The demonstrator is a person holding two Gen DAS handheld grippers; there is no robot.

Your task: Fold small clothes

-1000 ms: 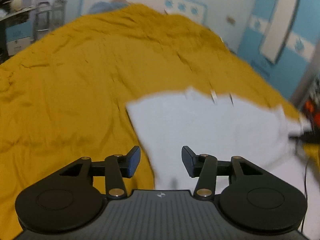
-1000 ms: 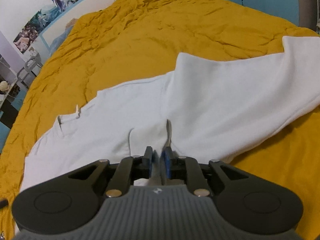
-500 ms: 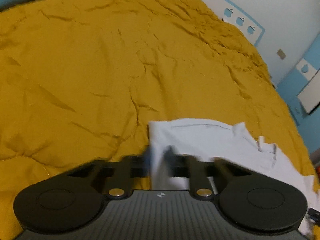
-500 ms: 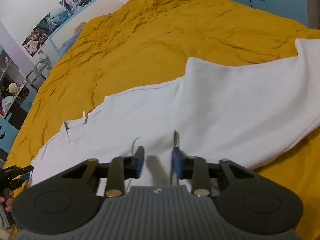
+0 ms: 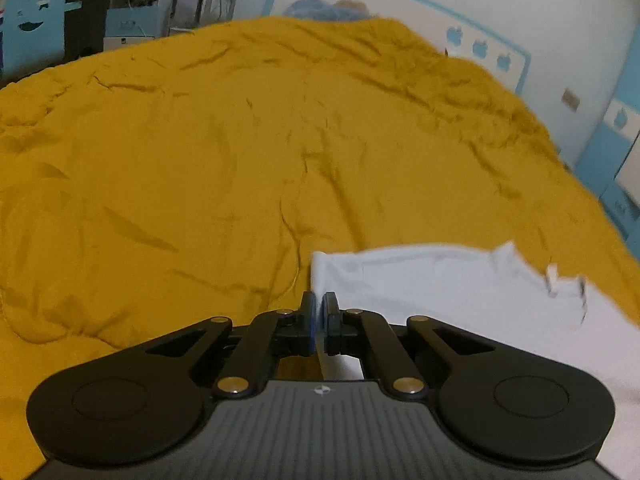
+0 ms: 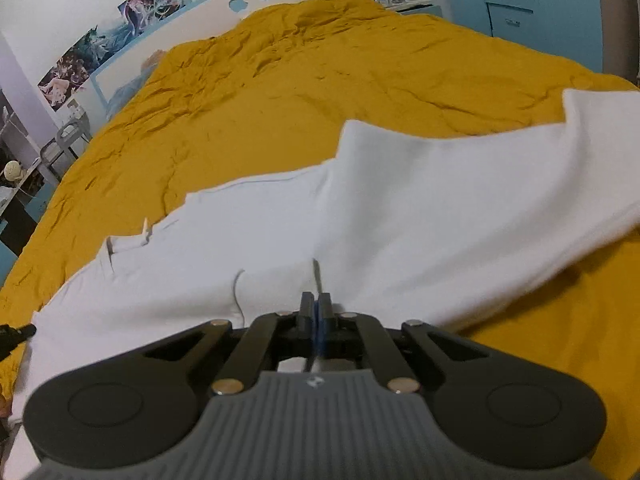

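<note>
Mustard-yellow bedding (image 5: 224, 168) covers a wide bed in a blue-and-white bedroom, with posters (image 6: 108, 36) on the far wall, as a pair of white trousers (image 6: 360, 216) lies spread across the near side of the quilt. Seen from the right wrist, the garment shows its waistband with drawstring ends toward the left and one long leg running off to the right, its cuff lying slightly raised over the yellow cloth. The right gripper (image 6: 317, 312) has its jaws pressed together on a pinch of white fabric around the crotch, where a small ridge of cloth stands up between the blue pads. The left gripper (image 5: 319, 312) is likewise closed, clamped on the near corner of the white cloth at its left edge, right where it meets the bedding. Motion blur softens the trousers' far outline in the left view.

Folding appears to be at its very start: both holds are set, yet the trousers lie open and nearly flat, with no layer visibly brought across another. Whether the second leg is already stacked under the first cannot be told from these views. Left to do, by the look of it, are laying leg over leg, then doubling the length into a compact stack.
</note>
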